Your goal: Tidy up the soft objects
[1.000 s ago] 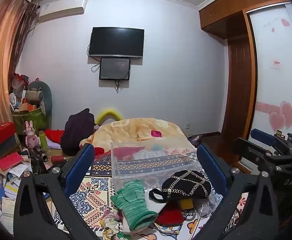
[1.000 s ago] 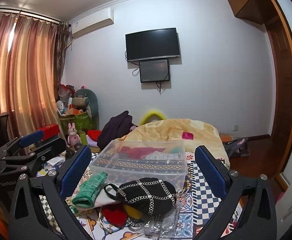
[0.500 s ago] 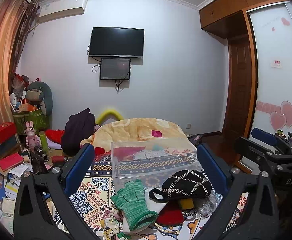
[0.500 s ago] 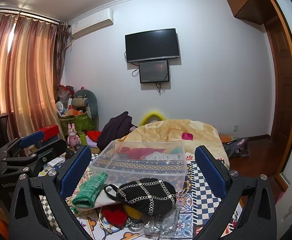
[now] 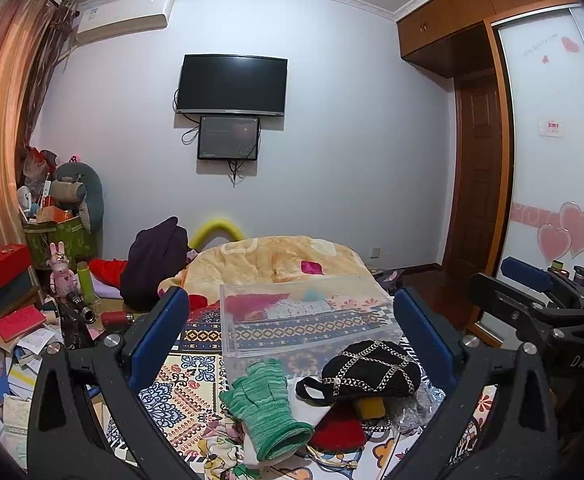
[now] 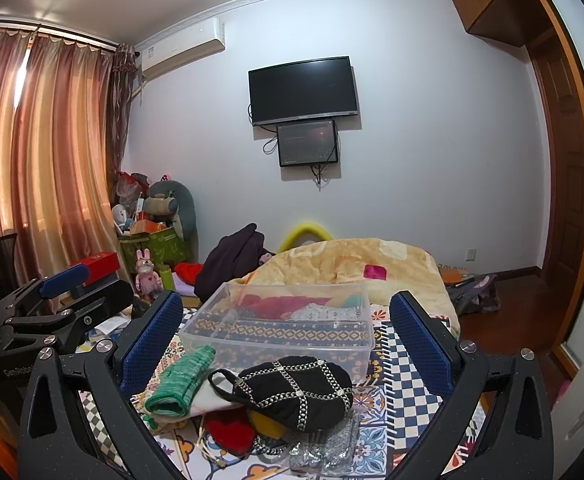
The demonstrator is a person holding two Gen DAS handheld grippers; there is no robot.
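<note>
A clear plastic bin [image 5: 303, 320] [image 6: 280, 328] stands on a patterned bedspread [image 5: 180, 384], empty as far as I can tell. In front of it lies a pile of soft things: a green knit glove [image 5: 264, 408] [image 6: 180, 380], a black cap with silver chains [image 5: 371, 368] [image 6: 295, 388], a red item [image 5: 337, 428] [image 6: 228, 428] and a yellow item [image 5: 367, 406]. My left gripper [image 5: 292, 336] is open and empty, held above and before the pile. My right gripper [image 6: 288, 336] is open and empty too, to the right of the left one.
A yellow blanket [image 5: 276, 256] lies bunched behind the bin. Dark clothes [image 5: 152, 256] and toys, boxes and books [image 5: 8, 312] crowd the left side. A silvery plastic bag [image 6: 323, 452] lies near the pile. A wardrobe [image 5: 551, 160] stands to the right.
</note>
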